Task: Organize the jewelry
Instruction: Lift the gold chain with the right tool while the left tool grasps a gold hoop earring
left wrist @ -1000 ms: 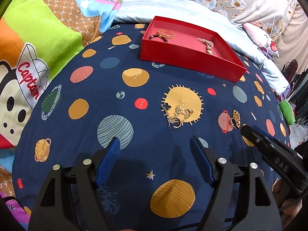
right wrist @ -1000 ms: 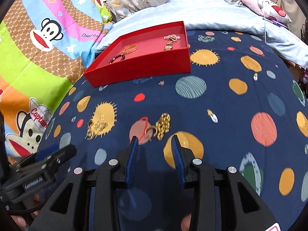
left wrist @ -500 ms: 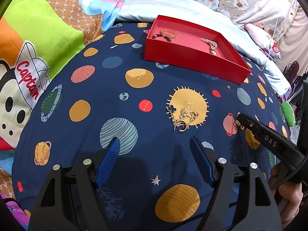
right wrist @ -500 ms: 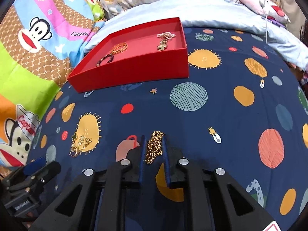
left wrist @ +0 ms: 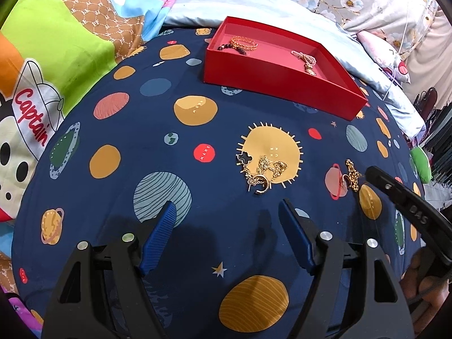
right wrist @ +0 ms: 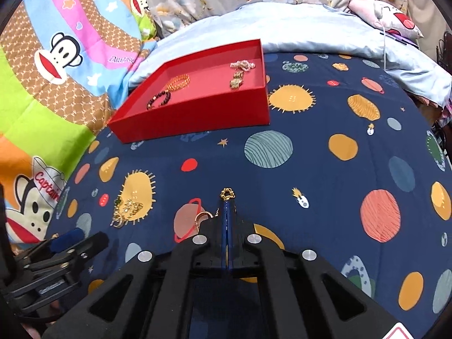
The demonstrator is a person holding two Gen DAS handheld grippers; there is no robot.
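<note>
Left wrist view: left gripper [left wrist: 227, 236] low centre, jaws spread wide, nothing between them, hovering over the planet-print bedspread [left wrist: 158, 152]. Likely waiting its turn. A tangled jewelry heap [left wrist: 261, 173] with a black clover pendant lies on the yellow sun print, centre right. Red tray [left wrist: 271, 84], upper centre, holds 2 bracelets at its left end and 1 pale chain at its right. The right gripper enters from the lower right edge.

Right wrist view: right gripper [right wrist: 227, 212] bottom centre, jaws pressed together on a gold chain [right wrist: 227, 194]; its end loop pokes out past the tips. A gold ring [right wrist: 204, 216] lies just left. Tray sits upper left, the probable drop point.
</note>
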